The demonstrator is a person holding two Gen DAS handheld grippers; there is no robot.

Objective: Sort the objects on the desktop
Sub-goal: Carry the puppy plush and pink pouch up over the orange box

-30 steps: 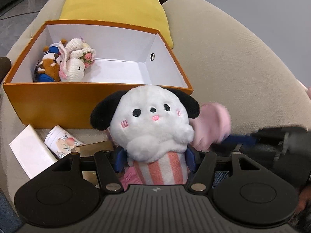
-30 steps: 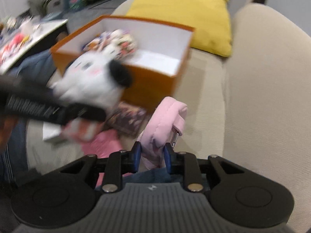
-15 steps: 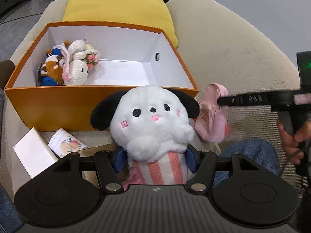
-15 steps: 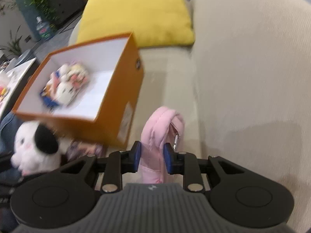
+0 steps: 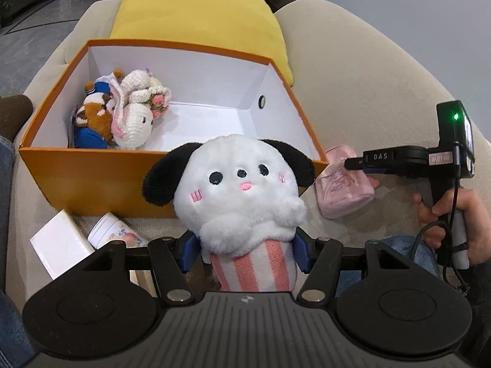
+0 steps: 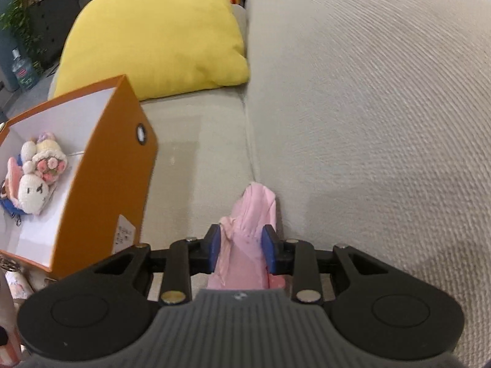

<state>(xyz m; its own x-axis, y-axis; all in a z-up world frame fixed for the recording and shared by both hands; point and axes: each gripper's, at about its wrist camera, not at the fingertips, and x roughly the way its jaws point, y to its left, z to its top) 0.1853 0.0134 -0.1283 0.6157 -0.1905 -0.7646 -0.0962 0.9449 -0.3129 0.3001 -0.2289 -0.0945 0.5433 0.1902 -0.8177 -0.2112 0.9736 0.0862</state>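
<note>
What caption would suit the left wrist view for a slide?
Left gripper holds a white plush dog before the orange box; right gripper grips a pink pouch.

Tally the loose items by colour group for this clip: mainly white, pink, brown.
Mainly white: 4 (dog plush, crochet bunny, small jar, flat box)
Pink: 1 (pouch)
Brown: 1 (bear toy)
Total: 6

Both wrist views look closely forward, sharing the orange box.

Beige sofa, yellow cushion, grey floor
</note>
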